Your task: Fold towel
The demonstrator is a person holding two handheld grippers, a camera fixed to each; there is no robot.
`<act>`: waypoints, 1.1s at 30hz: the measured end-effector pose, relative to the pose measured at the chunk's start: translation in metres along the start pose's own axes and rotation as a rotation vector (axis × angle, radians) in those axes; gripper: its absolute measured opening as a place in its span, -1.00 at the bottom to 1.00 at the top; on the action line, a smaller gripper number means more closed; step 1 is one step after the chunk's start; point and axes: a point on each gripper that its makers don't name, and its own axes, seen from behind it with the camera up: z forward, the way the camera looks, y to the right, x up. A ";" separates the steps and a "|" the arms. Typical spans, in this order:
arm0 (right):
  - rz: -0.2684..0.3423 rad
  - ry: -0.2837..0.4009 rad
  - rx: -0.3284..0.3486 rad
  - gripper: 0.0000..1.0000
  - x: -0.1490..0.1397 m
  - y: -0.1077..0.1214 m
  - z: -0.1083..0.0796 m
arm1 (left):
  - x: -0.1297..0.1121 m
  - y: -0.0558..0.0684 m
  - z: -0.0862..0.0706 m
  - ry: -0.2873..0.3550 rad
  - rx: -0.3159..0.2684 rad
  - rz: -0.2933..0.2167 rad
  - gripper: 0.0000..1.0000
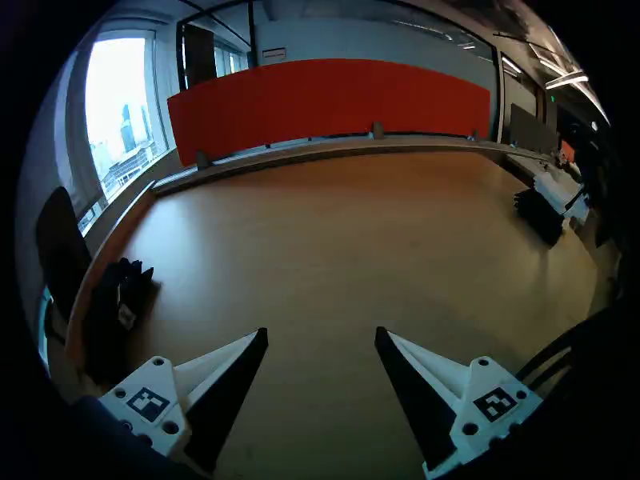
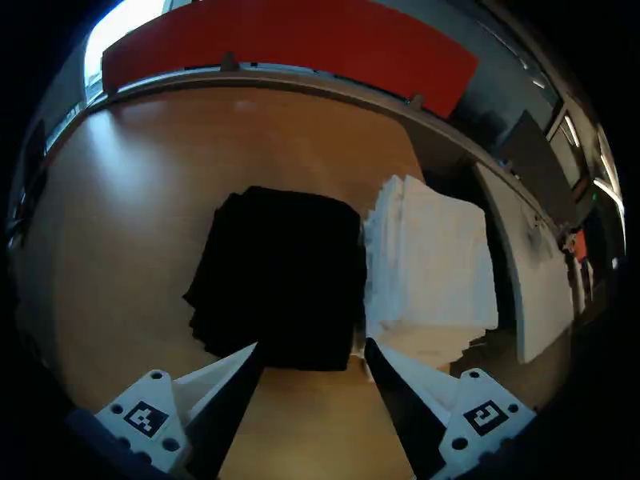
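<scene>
Wooden table (image 1: 336, 240) under both tools, red partition (image 1: 328, 100) beyond. Left gripper (image 1: 321, 330) spread, holding nothing. Right gripper (image 2: 312, 342) also spread; black towel stack (image 2: 280, 272) just ahead, white stack (image 2: 432, 256) touching its right side.

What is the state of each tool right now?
Left tool: open, holding nothing.
Right tool: open, holding nothing, at the near edge of the black towels.

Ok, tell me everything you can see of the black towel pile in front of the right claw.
The black towel pile is a roughly square stack of folded dark cloth, with layered edges showing on its left side. It lies flat on the wooden table, close beside the white pile, seemingly touching. The open right claw hovers at its near edge, not gripping.
</scene>
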 end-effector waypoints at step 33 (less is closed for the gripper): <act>0.205 0.232 -0.007 0.87 0.042 -0.019 -0.027 | 0.007 -0.003 -0.005 0.023 0.007 -0.019 0.99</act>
